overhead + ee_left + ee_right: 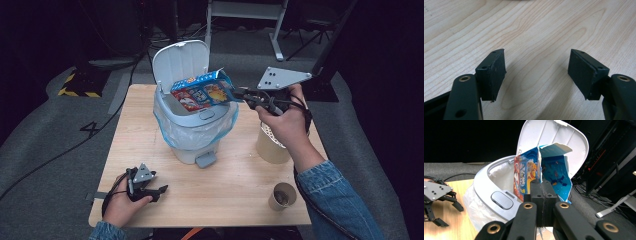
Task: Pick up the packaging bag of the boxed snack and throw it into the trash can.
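Observation:
A flattened blue snack box (pixel 204 91) with cartoon print hangs over the mouth of a pale grey pedal bin (pixel 186 121) whose lid (pixel 180 60) stands open. My right gripper (pixel 236 94) is shut on the box's right end, coming in from the right. In the right gripper view the jaws (pixel 540 183) pinch the box (pixel 527 173) edge-on in front of the bin (pixel 486 187). My left gripper (pixel 161 190) rests low at the table's front left. Its fingers (pixel 495 71) stand open over bare wood with nothing between them.
A clear plastic liner (pixel 172 131) drapes over the bin's rim, and its pedal (pixel 205 160) faces me. A tall beige tub (pixel 272 146) stands under my right hand. A small paper cup (pixel 281 196) sits at the front right. The wooden table (pixel 235 185) ends near both.

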Motion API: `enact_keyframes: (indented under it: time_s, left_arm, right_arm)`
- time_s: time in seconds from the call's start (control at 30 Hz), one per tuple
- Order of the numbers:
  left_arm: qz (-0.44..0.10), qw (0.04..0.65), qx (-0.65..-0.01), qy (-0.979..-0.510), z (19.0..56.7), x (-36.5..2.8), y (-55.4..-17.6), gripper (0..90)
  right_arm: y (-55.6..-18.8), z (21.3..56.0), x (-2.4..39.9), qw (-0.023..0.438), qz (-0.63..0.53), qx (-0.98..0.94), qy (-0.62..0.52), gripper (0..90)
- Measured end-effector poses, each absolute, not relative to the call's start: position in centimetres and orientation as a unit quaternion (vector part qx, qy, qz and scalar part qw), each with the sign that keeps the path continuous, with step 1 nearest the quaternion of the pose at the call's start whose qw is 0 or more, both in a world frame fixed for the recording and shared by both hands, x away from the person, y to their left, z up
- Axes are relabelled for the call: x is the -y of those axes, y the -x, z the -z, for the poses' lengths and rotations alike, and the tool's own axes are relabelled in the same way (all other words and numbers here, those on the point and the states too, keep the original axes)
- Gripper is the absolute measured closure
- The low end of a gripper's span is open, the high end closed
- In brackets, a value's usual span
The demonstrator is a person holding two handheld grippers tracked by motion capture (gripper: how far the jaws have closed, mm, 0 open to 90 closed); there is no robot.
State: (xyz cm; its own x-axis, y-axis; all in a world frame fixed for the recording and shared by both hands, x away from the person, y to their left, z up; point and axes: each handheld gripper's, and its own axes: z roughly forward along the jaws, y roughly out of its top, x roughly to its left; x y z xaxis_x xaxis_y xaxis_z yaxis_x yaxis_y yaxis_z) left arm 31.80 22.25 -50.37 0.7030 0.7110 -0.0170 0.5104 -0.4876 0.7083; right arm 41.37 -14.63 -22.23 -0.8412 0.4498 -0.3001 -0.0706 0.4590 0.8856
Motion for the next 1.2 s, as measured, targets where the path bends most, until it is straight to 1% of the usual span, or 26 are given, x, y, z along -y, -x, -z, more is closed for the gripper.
enact_keyframes:
  time_s: [0.17, 0.2, 0.27, 0.3, 0.37, 0.43, 0.53, 0.6, 0.7, 0.8, 1.2]
  left_arm:
    - [-0.141, 0.357, -0.358, -0.851, 50.4, -22.3, -31.8, 30.7]
    - [-0.141, 0.357, -0.358, -0.851, 50.4, -22.3, -31.8, 30.7]
    - [-0.141, 0.357, -0.358, -0.851, 50.4, -22.3, -31.8, 30.7]
    - [-0.141, 0.357, -0.358, -0.851, 50.4, -22.3, -31.8, 30.7]
    - [-0.141, 0.357, -0.358, -0.851, 50.4, -22.3, -31.8, 30.5]
    - [-0.14, 0.357, -0.358, -0.851, 50.4, -22.3, -31.8, 30.3]
    - [-0.139, 0.357, -0.358, -0.851, 50.4, -22.2, -31.8, 30.2]
    - [-0.139, 0.357, -0.358, -0.851, 50.4, -22.2, -31.8, 30.1]
    - [-0.138, 0.358, -0.358, -0.851, 50.4, -22.3, -31.8, 30.0]
    - [-0.137, 0.358, -0.359, -0.851, 50.4, -22.3, -31.8, 30.1]
    - [-0.132, 0.362, -0.356, -0.852, 50.4, -22.5, -32.0, 30.1]
  right_arm:
    - [-41.5, 22.2, 14.1, 0.258, -0.499, -0.82, -0.11, 90.0]
    - [-41.5, 22.2, 14.0, 0.261, -0.497, -0.82, -0.109, 88.8]
    - [-41.6, 22.2, 13.9, 0.264, -0.499, -0.818, -0.11, 83.7]
    - [-41.6, 22.2, 13.9, 0.263, -0.502, -0.817, -0.111, 79.8]
    - [-41.7, 22.4, 13.9, 0.266, -0.512, -0.808, -0.12, 67.5]
    - [-41.7, 22.6, 14.0, 0.266, -0.517, -0.804, -0.126, 63.8]
    - [-41.6, 23.0, 14.4, 0.261, -0.52, -0.802, -0.135, 55.6]
    - [-41.6, 23.2, 14.8, 0.26, -0.52, -0.802, -0.14, 52.2]
    - [-41.5, 23.5, 15.9, 0.245, -0.529, -0.798, -0.154, 46.9]
    - [-41.2, 23.8, 17.3, 0.235, -0.533, -0.796, -0.164, 43.1]
    - [-40.2, 25.3, 23.5, 0.19, -0.538, -0.794, -0.208, 35.4]
